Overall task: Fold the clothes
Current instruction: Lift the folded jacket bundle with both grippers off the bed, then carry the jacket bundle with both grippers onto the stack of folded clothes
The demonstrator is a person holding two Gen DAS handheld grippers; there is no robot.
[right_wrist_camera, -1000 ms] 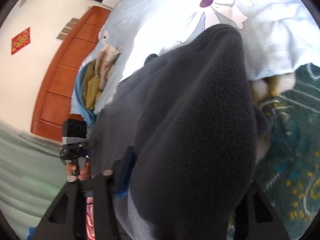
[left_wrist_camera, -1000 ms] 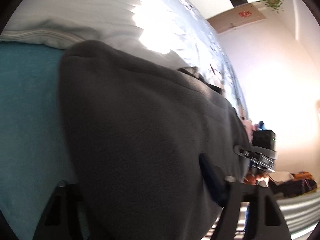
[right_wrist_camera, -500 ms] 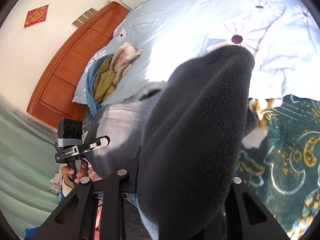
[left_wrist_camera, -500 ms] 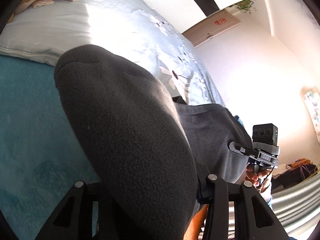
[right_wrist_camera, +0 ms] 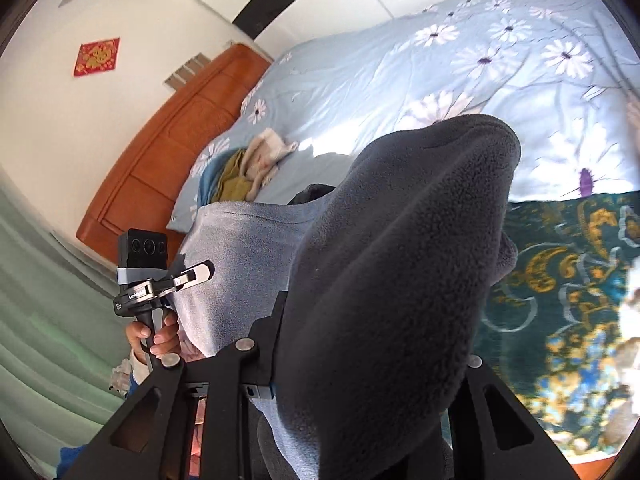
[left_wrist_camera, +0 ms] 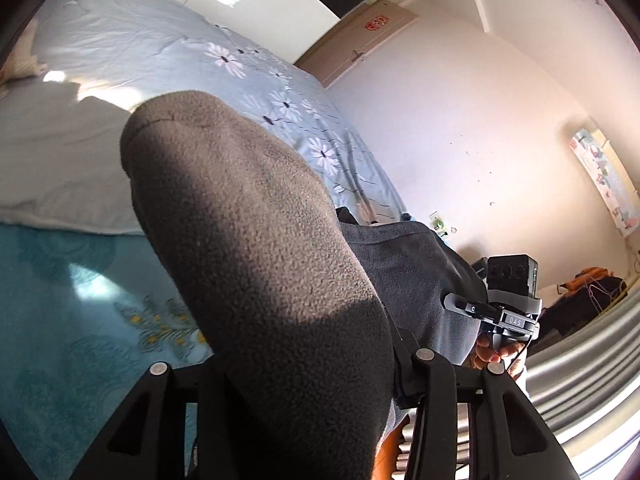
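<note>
A dark grey fleece garment (left_wrist_camera: 256, 248) hangs between my two grippers, held up over the bed. My left gripper (left_wrist_camera: 296, 372) is shut on one end of it; the cloth bulges out between the fingers and hides the tips. My right gripper (right_wrist_camera: 360, 360) is shut on the other end of the fleece (right_wrist_camera: 400, 264), which also hides its tips. The right gripper shows in the left wrist view (left_wrist_camera: 504, 312), and the left gripper shows in the right wrist view (right_wrist_camera: 156, 280).
A pale blue duvet with white flowers (right_wrist_camera: 460, 64) covers the bed, over a teal patterned blanket (right_wrist_camera: 560, 288). A small pile of folded clothes (right_wrist_camera: 248, 164) lies near the wooden headboard (right_wrist_camera: 160, 152). A white wall and a door (left_wrist_camera: 360, 40) are beyond.
Both grippers have lifted and tilted up with the fleece, so more of the bed and room shows. The fleece hangs higher between them.
</note>
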